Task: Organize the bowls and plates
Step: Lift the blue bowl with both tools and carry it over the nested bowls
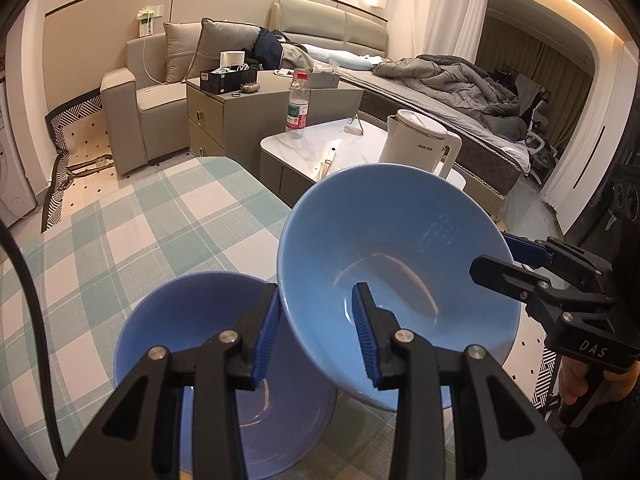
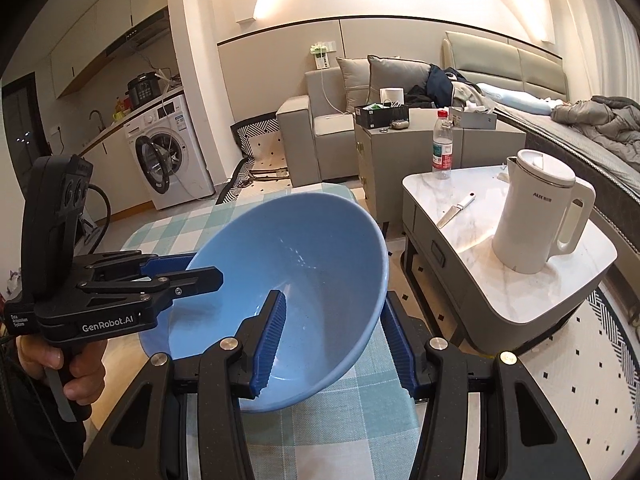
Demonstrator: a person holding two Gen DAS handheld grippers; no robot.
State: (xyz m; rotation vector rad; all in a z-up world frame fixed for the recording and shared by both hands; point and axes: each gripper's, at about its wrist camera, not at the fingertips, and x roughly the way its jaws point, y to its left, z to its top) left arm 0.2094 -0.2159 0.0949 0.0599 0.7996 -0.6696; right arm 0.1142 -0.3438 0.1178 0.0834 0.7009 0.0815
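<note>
A light blue bowl hangs tilted above the checked tablecloth, held by both grippers. My left gripper has one finger inside and one outside its near rim. My right gripper straddles the opposite rim of the same bowl and shows in the left wrist view. The left gripper shows in the right wrist view. A darker blue bowl sits on the cloth below and to the left, partly hidden by the left gripper's fingers.
A low marble-top table stands to the right with a white kettle, a water bottle and a knife. A sofa, side cabinet and bed lie beyond.
</note>
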